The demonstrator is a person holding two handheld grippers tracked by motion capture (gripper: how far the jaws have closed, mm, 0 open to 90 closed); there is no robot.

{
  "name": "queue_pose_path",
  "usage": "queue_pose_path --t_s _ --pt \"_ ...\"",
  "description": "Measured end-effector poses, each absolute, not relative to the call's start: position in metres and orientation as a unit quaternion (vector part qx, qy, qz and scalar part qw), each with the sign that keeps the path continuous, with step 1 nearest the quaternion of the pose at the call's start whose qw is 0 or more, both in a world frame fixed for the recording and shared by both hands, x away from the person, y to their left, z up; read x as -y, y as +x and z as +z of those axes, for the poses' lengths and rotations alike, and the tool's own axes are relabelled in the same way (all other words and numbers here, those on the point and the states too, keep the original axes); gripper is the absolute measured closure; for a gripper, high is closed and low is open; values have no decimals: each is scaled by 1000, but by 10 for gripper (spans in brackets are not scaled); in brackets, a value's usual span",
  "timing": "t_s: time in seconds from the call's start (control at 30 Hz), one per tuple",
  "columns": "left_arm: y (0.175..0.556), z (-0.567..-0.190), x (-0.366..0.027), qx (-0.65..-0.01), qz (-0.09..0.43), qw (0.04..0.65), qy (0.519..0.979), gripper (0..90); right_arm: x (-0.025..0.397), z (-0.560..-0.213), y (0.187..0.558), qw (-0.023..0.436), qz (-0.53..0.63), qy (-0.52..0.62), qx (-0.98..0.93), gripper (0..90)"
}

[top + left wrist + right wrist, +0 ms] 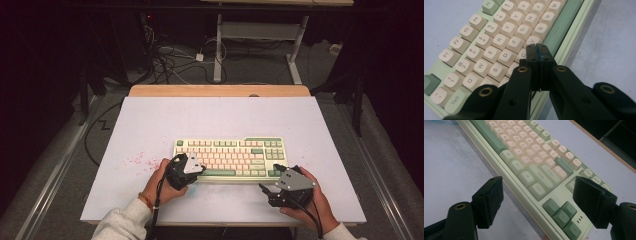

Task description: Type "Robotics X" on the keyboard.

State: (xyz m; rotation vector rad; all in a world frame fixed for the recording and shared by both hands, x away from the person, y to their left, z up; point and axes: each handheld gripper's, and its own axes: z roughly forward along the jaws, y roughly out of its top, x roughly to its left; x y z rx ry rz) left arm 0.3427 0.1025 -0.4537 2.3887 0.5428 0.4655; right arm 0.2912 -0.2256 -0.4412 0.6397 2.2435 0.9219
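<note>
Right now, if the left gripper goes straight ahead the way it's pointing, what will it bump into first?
Probably the keyboard. The left gripper is shut, with its tip just above the C and V keys, so it would likely hit a key there first, though the exact height is hard to judge.

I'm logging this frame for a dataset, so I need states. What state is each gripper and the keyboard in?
Left gripper: shut, jaws pressed together with nothing between them, tips over the keyboard's C and V keys.
Right gripper: open, jaws wide apart, near the keyboard's arrow-key corner.
Keyboard: lying flat on the white table, keys facing up.
</note>
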Motion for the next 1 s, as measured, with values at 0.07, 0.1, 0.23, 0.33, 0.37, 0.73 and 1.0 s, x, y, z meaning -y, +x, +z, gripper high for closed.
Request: queue_pose_path --t_s 0.07,0.1,0.23,0.33,0.37,0.73,1.0 --pt "343 -454 -102 -206 176 318 908 864 225 -441 291 311 349 243 -850 246" --pt "343 -454 -102 -205 177 317 909 864 225 -441 291 311 349 243 -850 246" --pt "343 -454 -101 -206 180 318 908 857 225 -442 291 310 348 243 -851 246" --pt "343 -452 -101 -207 185 323 905 858 225 -442 291 310 348 243 -851 246" --pt "343 -452 -101 -208 187 325 904 863 225 -442 291 310 348 243 -851 246" --pt "342 -444 -97 -199 189 322 906 868 225 -443 291 311 346 243 -851 246" --pt "341 -442 -99 -197 190 324 906 855 227 -441 292 313 347 242 -850 246"
